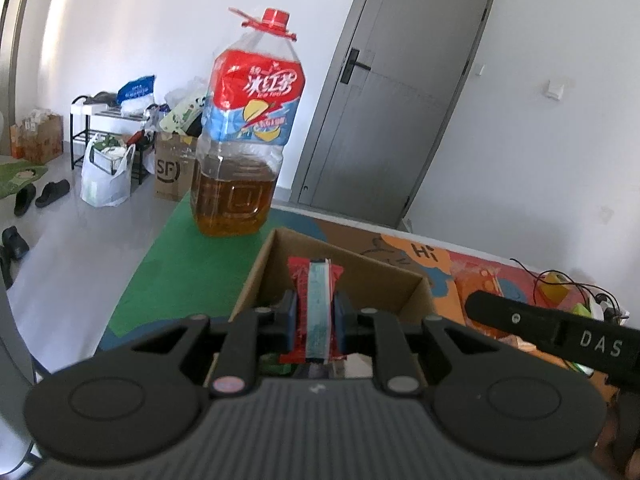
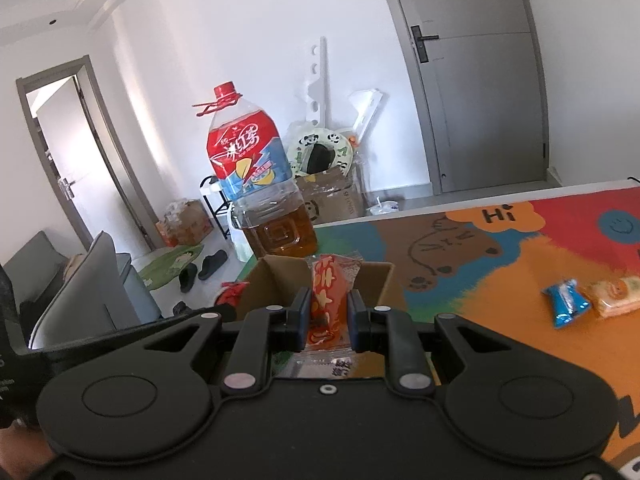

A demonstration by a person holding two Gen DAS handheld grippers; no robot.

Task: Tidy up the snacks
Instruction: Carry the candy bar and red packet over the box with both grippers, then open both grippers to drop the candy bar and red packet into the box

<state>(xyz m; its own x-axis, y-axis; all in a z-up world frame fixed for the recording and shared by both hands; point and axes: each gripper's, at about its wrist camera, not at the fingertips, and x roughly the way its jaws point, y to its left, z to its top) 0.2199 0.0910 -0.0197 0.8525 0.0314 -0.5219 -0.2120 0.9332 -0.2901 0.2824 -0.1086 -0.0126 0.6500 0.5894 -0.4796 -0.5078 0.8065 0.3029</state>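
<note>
Both pairs of jaws are closed on snacks, and both hang over the same cardboard box point(image 1: 344, 276), which reads as the reason for the whole arrangement: the box is the collecting place, and each packet is carried above its open top so it can drop in.

Between the jaws of the left gripper point(image 1: 315, 322) sits a red packet with a pale blue stripe point(image 1: 318, 312), pinched flat across its width with its long side running forward. That grip keeps the thin wrapper from folding and points its far end into the box, whose far wall stands just ahead of the fingertips. Below and behind the packet, other wrappers seem to lie in the box already, though they are too hidden to name.

Between the jaws of the right gripper point(image 2: 329, 318) stands an orange-red packet point(image 2: 327, 300), held upright by its lower half so that its clear crimped top rises above the fingertips. The box rim point(image 2: 320, 266) lies directly ahead and below. A black arm of the other tool crosses each view at the edge, so the two grippers work close beside each other.

Beyond the box, straight ahead of both, a big iced-tea bottle point(image 1: 246, 136) stands on the worktop point(image 2: 540, 264), touching nothing. Well off to the right of the right jaws lie a blue packet point(image 2: 565, 303) and an orange packet point(image 2: 614, 294), side by side, not yet gathered. My judgement is that the task is partway done, with opening over the box the next need.
</note>
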